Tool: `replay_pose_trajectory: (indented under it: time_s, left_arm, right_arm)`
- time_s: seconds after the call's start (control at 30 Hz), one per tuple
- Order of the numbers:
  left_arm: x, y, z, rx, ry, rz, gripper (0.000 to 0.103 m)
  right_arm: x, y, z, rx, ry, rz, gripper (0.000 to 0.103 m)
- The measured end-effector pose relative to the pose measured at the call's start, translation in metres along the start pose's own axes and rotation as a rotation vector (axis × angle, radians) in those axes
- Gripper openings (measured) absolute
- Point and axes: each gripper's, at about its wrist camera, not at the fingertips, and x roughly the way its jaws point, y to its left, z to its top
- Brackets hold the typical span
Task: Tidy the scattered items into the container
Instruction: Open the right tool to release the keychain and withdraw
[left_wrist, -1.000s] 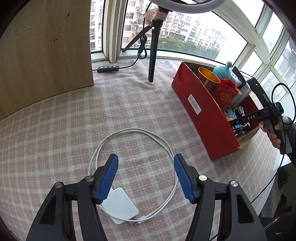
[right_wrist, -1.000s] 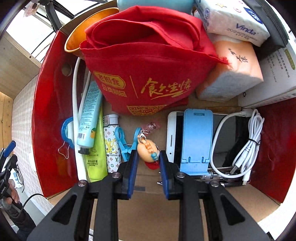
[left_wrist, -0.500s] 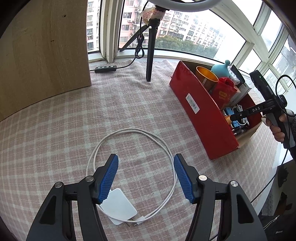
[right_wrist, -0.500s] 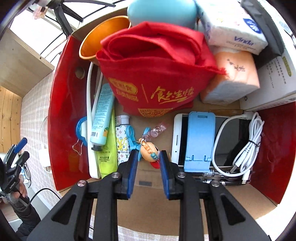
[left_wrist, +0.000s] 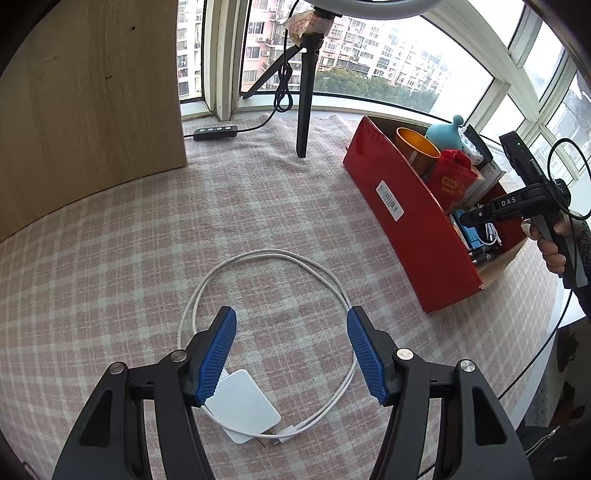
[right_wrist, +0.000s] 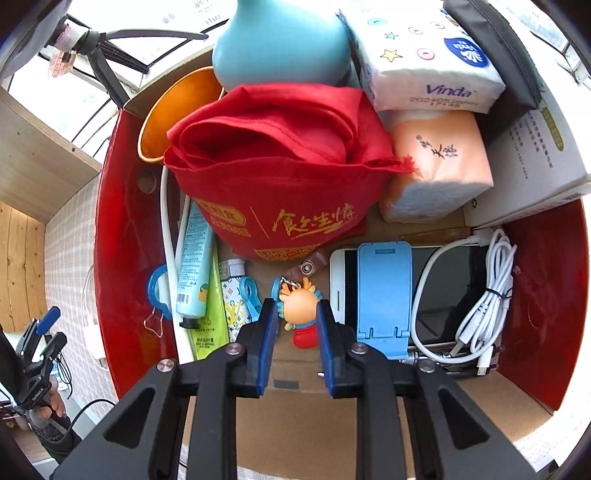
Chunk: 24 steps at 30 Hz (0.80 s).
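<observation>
Keychain (right_wrist: 300, 308) between right gripper (right_wrist: 293, 317) pads

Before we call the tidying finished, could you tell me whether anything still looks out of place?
Yes: the white charger and its looped cable still lie on the checked cloth, outside the red box. The left hand-held gripper hangs open above them; everything else sits inside the box.

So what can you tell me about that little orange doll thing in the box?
The keychain doll is a small rubbery-looking figure with a round orange head, tiny horns and a red body. A metal chain joins its head. It lies flat on the cardboard floor of the red box, between the right gripper's open blue pads.
</observation>
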Motion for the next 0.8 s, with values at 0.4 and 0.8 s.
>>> replay_pose_trajectory:
  time_s: [0.4,0.8]
  left_arm:
    - [0.001,0.001,-0.001,-0.003,0.006,-0.001,0.06]
    - [-0.006,0.017,-0.009,-0.047,-0.006,0.03,0.06]
  right_arm:
    - [0.009,0.012,-0.008,-0.033,0.028,-0.041,0.006]
    - [-0.062,0.003,-0.04,-0.001,-0.186,0.025,0.007]
